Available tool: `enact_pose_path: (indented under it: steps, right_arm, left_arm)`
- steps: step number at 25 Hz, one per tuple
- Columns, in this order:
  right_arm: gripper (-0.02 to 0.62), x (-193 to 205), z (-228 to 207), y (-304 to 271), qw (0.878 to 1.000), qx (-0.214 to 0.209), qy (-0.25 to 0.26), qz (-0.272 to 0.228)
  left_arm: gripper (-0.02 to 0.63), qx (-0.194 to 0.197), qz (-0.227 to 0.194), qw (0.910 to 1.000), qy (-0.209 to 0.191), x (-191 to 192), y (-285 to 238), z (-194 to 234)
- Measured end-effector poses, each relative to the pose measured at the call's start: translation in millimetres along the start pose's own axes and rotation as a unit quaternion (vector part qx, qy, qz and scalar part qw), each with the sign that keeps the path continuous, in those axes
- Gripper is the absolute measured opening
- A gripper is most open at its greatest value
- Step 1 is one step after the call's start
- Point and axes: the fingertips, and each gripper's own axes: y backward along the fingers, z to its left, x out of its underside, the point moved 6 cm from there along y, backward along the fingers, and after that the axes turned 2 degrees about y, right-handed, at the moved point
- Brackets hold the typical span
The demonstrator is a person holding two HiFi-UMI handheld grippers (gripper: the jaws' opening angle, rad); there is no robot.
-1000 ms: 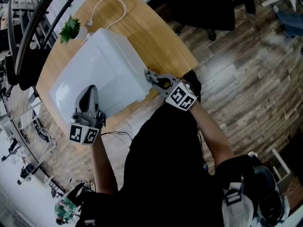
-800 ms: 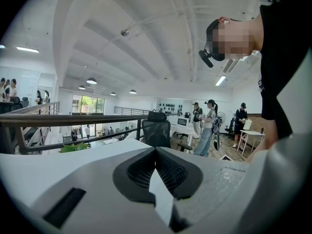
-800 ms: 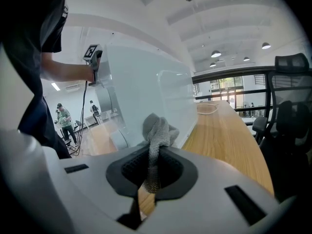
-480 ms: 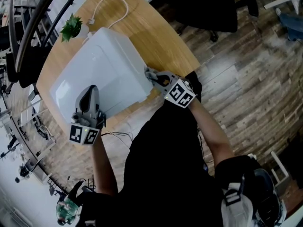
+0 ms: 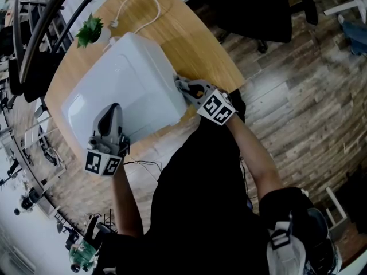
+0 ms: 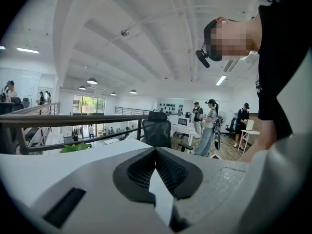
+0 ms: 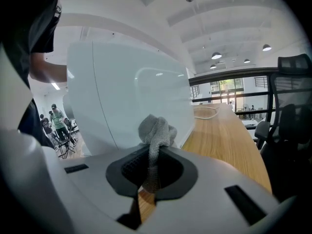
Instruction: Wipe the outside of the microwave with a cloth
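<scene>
One microwave [image 5: 123,93], one cloth [image 7: 155,133]

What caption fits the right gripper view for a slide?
The right gripper, shut on a grey cloth, holds it against the white microwave on a wooden table.

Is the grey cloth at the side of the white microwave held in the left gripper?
Not quite. The grey cloth is pinched in the right gripper, not the left, at the side of the white microwave. The right gripper view shows this. In its own view the left gripper is shut on nothing.
</scene>
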Motion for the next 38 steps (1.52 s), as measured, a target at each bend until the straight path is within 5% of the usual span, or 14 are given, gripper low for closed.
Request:
enact_pose_path:
  steps: [38]
  right_arm:
    - [0.017, -55.2, -90.5, -77.6, 0.999, -0.003, 0.040, 0.009]
  left_arm:
    - [0.002, -0.012, -0.004, 0.9999, 0.007, -1.9, -0.8, 2.7]
